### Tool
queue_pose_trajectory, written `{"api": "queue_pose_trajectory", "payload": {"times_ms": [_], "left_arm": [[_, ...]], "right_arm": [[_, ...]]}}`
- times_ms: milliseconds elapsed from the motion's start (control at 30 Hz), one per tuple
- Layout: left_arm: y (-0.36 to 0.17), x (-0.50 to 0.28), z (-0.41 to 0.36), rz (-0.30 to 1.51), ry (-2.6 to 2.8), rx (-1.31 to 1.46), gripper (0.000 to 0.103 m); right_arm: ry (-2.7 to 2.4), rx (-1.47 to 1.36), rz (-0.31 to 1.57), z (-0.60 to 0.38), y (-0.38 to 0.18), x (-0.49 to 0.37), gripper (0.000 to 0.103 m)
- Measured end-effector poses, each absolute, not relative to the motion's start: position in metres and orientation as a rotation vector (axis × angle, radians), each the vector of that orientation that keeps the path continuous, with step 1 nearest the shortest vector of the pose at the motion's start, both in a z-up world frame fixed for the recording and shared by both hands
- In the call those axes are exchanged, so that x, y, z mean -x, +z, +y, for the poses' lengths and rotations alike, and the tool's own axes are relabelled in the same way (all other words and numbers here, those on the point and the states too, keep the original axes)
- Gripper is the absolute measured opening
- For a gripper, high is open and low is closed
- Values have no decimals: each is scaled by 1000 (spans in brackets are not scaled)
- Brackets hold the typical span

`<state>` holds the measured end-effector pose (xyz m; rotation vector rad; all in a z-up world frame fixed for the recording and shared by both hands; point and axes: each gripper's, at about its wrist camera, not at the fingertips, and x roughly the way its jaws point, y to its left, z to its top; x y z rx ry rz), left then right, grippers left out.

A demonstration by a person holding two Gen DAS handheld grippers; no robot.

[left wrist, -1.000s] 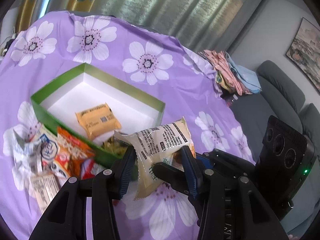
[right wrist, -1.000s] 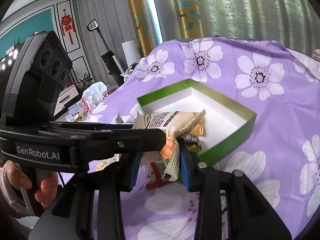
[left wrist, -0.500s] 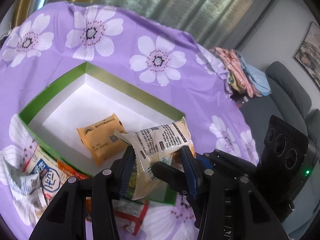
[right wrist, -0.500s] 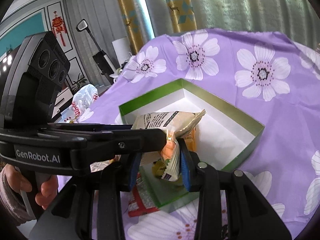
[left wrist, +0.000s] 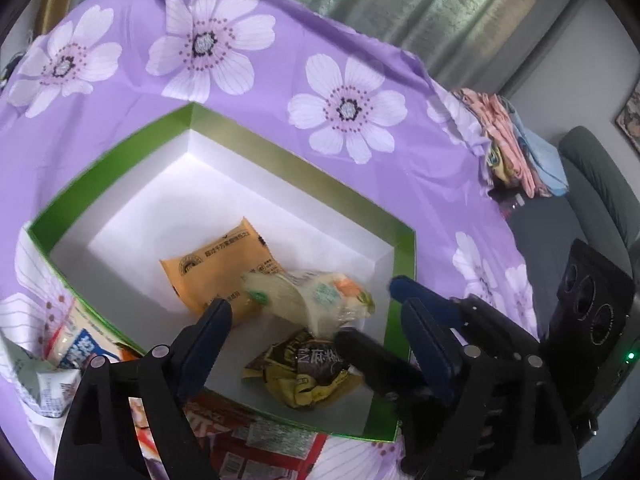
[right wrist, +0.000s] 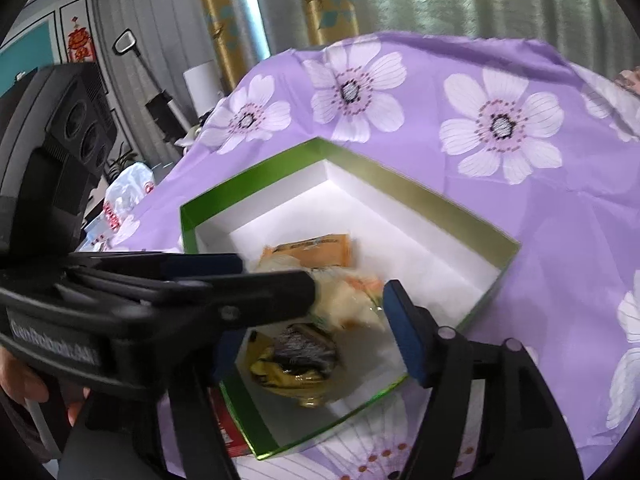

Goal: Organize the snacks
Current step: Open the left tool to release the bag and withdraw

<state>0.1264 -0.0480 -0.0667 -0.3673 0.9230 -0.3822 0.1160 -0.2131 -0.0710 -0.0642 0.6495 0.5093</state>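
Note:
A green box [left wrist: 404, 236] with a white inside lies on the purple flowered cloth. An orange packet [left wrist: 218, 276] and a crumpled dark-and-yellow packet [left wrist: 304, 372] lie in it. A cream snack packet [left wrist: 308, 300], blurred, is over the box floor between both pairs of jaws, with no pad pressing on it. My left gripper [left wrist: 312, 320] is opening above the box's near corner. My right gripper [right wrist: 316, 336] is opening too, and the left gripper's black body crosses in front of it. The cream packet [right wrist: 348, 304] shows just left of the right gripper's blue pad [right wrist: 400, 320].
Several loose snack packets [left wrist: 72, 360] and a red one [left wrist: 248, 448] lie on the cloth beside the box's near wall. Folded cloths [left wrist: 516, 152] and a grey sofa [left wrist: 600, 184] are off the table's right edge. A white plastic bag [right wrist: 128, 196] sits at far left.
Both grippers moved forward over the box, carrying the cream packet together. Both pairs of jaws have now spread apart, and the packet has left them and dropped lower into the box.

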Motion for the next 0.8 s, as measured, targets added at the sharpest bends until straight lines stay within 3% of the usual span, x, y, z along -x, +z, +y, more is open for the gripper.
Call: {"api": "queue_pose_trajectory", "payload": {"times_ms": [500,800], "left_arm": [[-26,-55,18,816,-244,334,91],[-46,-4,48,861,-134,362,91]], "right_arm": [[491,2,584,-252,-48,-53,80],[558,31,582,-242,-46,-9,81]]}}
